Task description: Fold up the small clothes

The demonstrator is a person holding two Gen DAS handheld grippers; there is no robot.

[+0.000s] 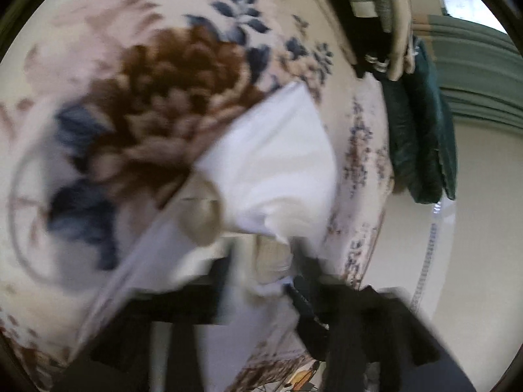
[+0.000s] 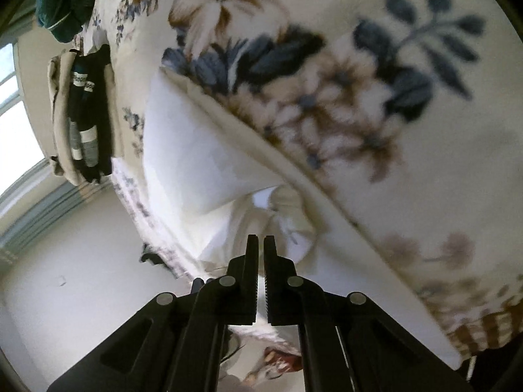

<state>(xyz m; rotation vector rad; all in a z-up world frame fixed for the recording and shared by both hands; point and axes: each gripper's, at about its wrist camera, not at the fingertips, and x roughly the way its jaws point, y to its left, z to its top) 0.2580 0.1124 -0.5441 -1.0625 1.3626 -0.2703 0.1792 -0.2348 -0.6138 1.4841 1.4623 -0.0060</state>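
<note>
A white garment (image 1: 278, 156) with a cream trim lies on the flowered bedspread (image 1: 147, 98). The left wrist view is blurred by motion. My left gripper (image 1: 261, 254) sits at the garment's near edge, and cloth lies bunched between and over its dark fingers; whether they grip it I cannot tell. In the right wrist view the same white garment (image 2: 189, 150) lies on the bedspread (image 2: 359, 98). My right gripper (image 2: 260, 238) has its jaws almost together on a fold of the white cloth.
A stack of folded clothes, beige, black and striped (image 2: 81, 114), lies at the bed's far edge, also seen in the left wrist view (image 1: 382, 6). A dark green folded item (image 1: 421, 137) sits beside it. A pale floor (image 2: 81, 277) lies beyond the bed edge.
</note>
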